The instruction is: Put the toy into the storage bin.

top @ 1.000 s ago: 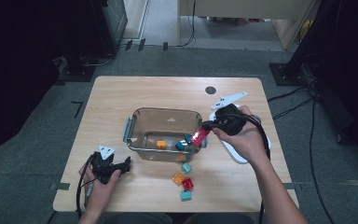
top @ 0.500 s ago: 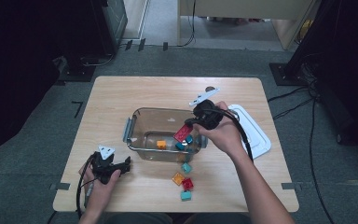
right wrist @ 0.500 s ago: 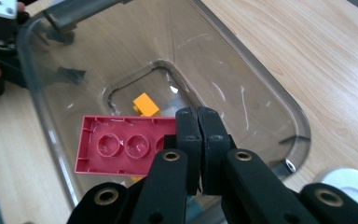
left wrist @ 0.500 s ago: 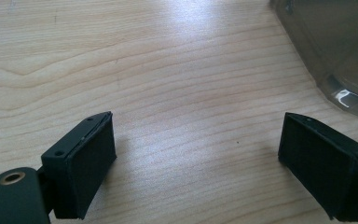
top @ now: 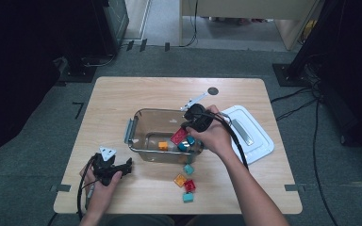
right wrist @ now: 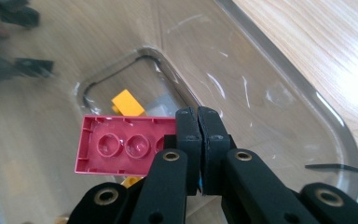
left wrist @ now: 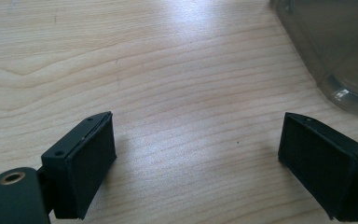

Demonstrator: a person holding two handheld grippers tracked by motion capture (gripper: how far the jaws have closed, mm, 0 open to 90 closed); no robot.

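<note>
My right gripper (top: 186, 132) (right wrist: 199, 122) is shut on one thin side wall of a red brick (top: 178, 137) (right wrist: 121, 144), whose hollow underside faces the camera. It holds the brick just inside the clear plastic container (top: 136, 123) (right wrist: 279, 84), at the right end. An orange brick (top: 163, 146) (right wrist: 127, 103) and a blue piece (top: 185, 146) lie on the container's floor. My left gripper (top: 125, 167) (left wrist: 196, 158) rests on the table near the front left, open with only bare wood between its jaws; the container's corner (left wrist: 349, 60) is off to its right.
The container's white lid (top: 252, 136) lies to the right of it. Several loose bricks sit on the table in front of the container: teal (top: 189, 169), orange (top: 180, 180), red (top: 190, 185) and teal (top: 188, 197). A dark round hole (top: 212, 91) marks the table's far side.
My right hand has moved left and down with the red brick, from the container's right rim to inside it. The left hand has stayed put.
</note>
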